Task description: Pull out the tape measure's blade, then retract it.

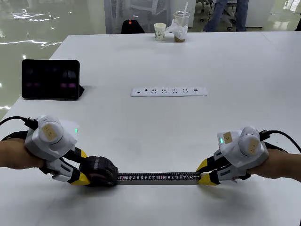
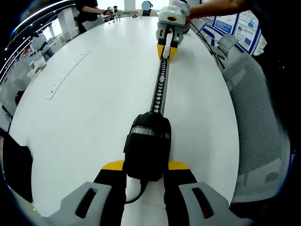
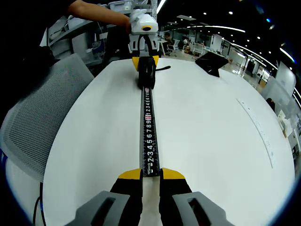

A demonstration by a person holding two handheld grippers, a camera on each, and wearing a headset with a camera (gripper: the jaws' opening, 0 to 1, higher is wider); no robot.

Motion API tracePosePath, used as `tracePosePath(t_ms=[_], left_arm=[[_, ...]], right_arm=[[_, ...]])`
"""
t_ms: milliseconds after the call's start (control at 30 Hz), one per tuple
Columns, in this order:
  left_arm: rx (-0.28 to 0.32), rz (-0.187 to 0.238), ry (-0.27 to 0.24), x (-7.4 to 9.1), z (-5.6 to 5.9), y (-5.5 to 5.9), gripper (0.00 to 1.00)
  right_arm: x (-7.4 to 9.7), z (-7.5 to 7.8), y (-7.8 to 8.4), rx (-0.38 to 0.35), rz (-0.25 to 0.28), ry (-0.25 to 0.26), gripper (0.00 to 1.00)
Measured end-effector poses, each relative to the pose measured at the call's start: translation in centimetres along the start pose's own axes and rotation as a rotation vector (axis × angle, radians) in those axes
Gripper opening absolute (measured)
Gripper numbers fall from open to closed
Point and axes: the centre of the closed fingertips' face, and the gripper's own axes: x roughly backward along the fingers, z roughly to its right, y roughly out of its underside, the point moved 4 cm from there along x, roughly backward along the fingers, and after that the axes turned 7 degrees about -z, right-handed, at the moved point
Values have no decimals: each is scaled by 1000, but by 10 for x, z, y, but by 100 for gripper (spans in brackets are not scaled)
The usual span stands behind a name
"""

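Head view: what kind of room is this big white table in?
Most likely an open office or lab room. A long white power strip and a dark propped-up tablet sit on the wide white table, and a grey mesh office chair stands beside it.

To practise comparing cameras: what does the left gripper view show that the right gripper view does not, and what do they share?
Left gripper view: blue posters and the case close up in the left hand-held gripper. Right gripper view: ceiling lights and the blade's tip in the right hand-held gripper. Shared: the numbered blade, white table, mesh chair.
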Motion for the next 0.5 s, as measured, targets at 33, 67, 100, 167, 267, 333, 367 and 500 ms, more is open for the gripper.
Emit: tracePosePath(t_ms=[33,67,100,167,267,333,367,500], left_arm=[[0,0,0,0,0,0,24],[0,-1,1,0,0,0,24],[0,-1,1,0,0,0,24],[0,-1,1,0,-1,0,24],[1,-1,0,0,-1,0,24],[1,-1,0,0,-1,0,24],[1,-1,1,0,0,0,24],[-1,0,0,1,1,-1,24]], right_arm=[[0,0,1,1,-1,0,9],[1,0,1,1,-3,1,9],[2,0,2,1,-3,1,9],[3,0,3,1,-6,2,9],[5,0,6,1,-10,1,9],[6,0,8,1,-13,1,9],[7,0,9,1,-13,0,9],[8,0,12,-2,-12,1,9]])
